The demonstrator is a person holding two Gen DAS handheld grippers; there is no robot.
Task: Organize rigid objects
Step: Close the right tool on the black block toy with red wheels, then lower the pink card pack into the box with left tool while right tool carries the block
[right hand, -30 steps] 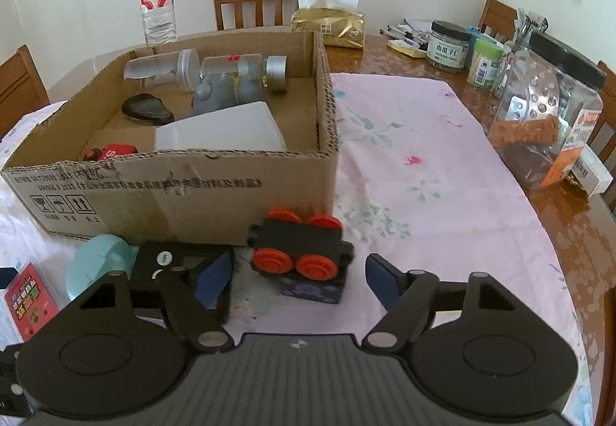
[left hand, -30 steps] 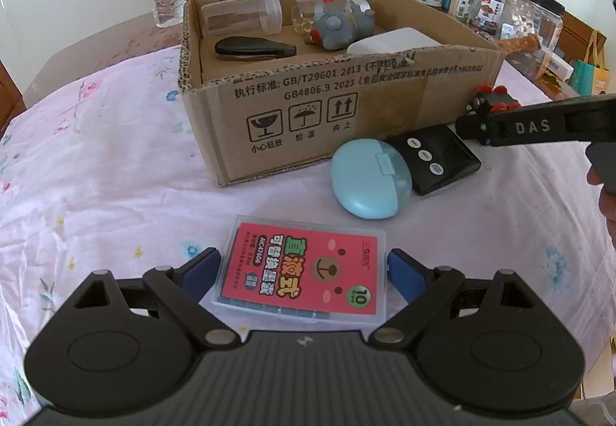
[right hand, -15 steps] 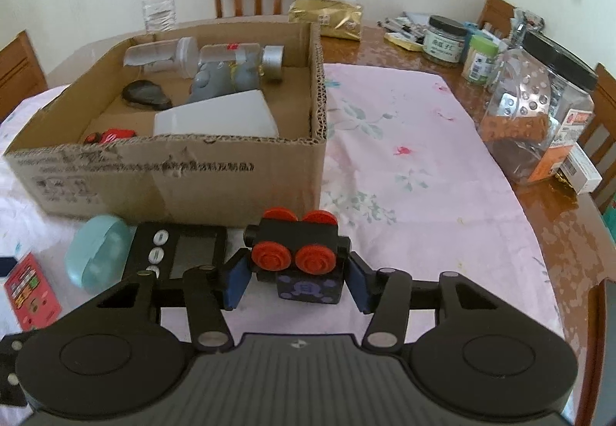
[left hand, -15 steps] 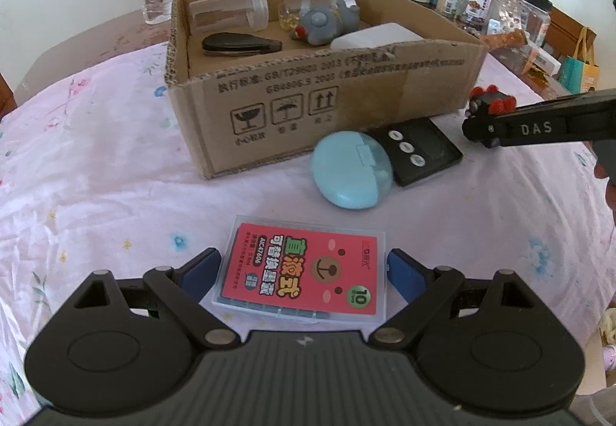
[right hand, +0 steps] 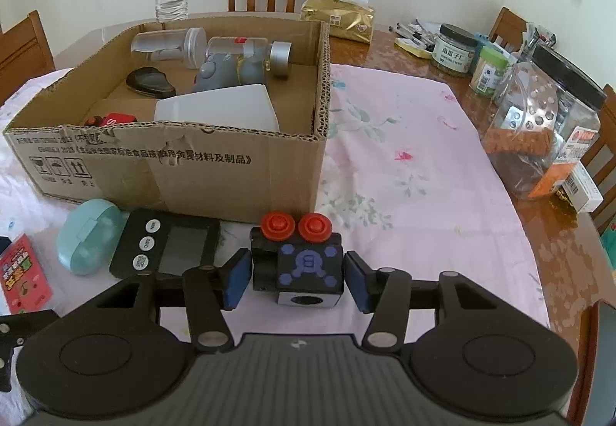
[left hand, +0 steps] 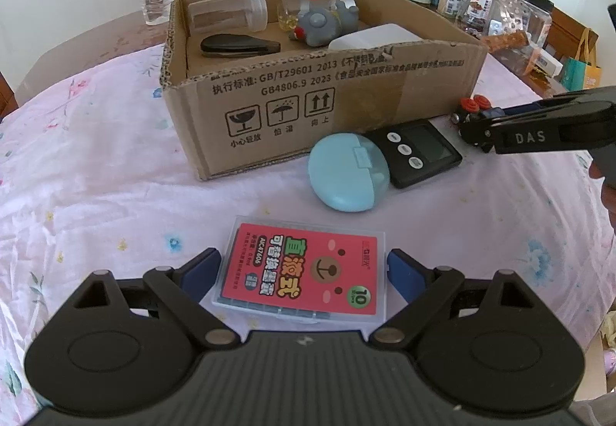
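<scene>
Plainly, the right gripper [right hand: 297, 274] was clamped on the black toy block [right hand: 298, 264] with red wheels, just in front of the cardboard box [right hand: 165, 172] on the tablecloth [right hand: 404, 164], its blue pads pressed against the two flat sides; the block looked like stiff, light plastic, so a side hold below the wheels should carry it, though smooth faces might slip under a loose squeeze. The left gripper [left hand: 304, 274] stood spread wide around the flat clear refill case [left hand: 302, 274], its pads apparently beside the long edges without pressing, and that thin, rigid case seemed best pinched across its narrow width
</scene>
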